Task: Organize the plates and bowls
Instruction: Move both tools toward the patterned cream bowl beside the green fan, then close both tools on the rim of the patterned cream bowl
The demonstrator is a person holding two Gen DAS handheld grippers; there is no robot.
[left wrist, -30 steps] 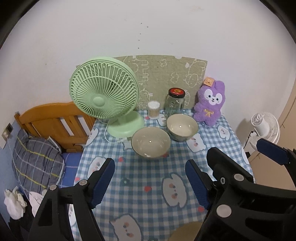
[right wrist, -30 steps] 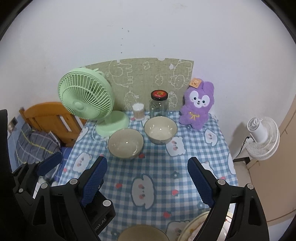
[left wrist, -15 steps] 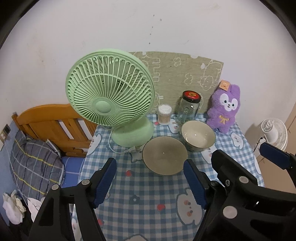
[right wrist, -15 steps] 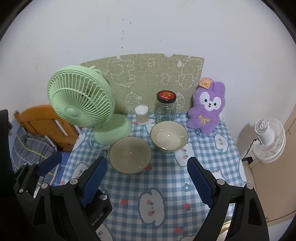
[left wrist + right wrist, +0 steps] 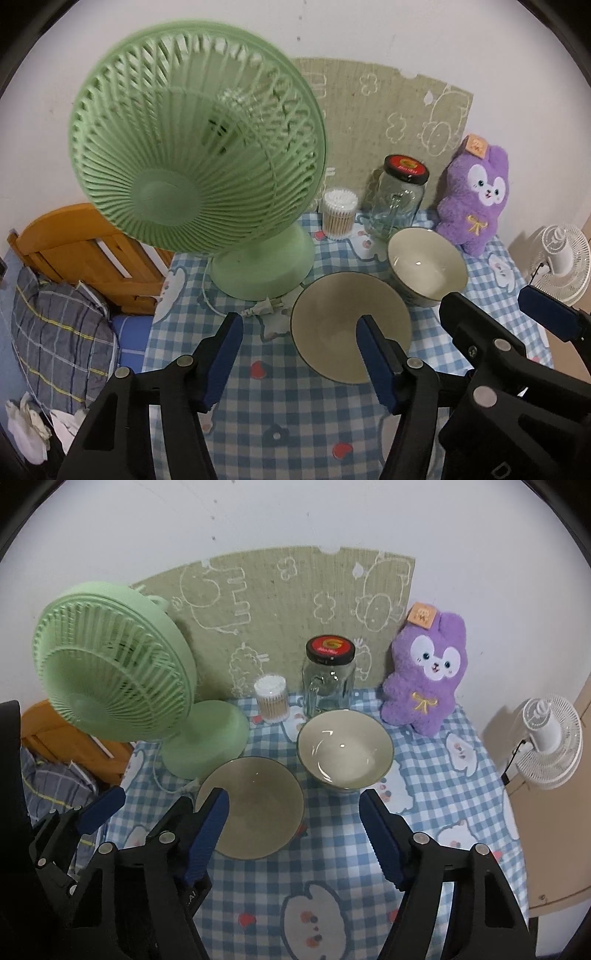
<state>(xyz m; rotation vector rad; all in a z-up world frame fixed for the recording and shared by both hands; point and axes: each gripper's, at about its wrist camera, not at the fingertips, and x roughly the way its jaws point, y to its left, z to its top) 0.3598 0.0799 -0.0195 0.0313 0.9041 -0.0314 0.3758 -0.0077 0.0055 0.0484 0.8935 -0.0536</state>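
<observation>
Two cream bowls stand on the blue checked tablecloth [image 5: 332, 856]. The near bowl [image 5: 332, 306] [image 5: 258, 801] is shallower and matte; the far bowl [image 5: 424, 262] [image 5: 343, 749] is deeper and glossy, just behind and to its right. My left gripper [image 5: 301, 350] hovers over the near bowl's left rim, its right finger above the bowl's inside. My right gripper [image 5: 293, 827] hangs in front of both bowls, its left finger over the near bowl's left edge. Both sets of jaws are closing, and the pads press on nothing. A blue pad [image 5: 105, 806] of the left gripper shows at lower left.
A green desk fan [image 5: 199, 155] with its plug and cord [image 5: 258, 308] stands left of the bowls. Behind them are a cotton swab tub [image 5: 271, 698], a glass jar [image 5: 328, 675] and a purple plush [image 5: 424, 679]. A wooden headboard [image 5: 85, 251] and a white fan [image 5: 550, 738] flank the table.
Both grippers have come forward and down toward the bowls, which now look larger and closer. Both pairs of fingers stand narrower than before.
</observation>
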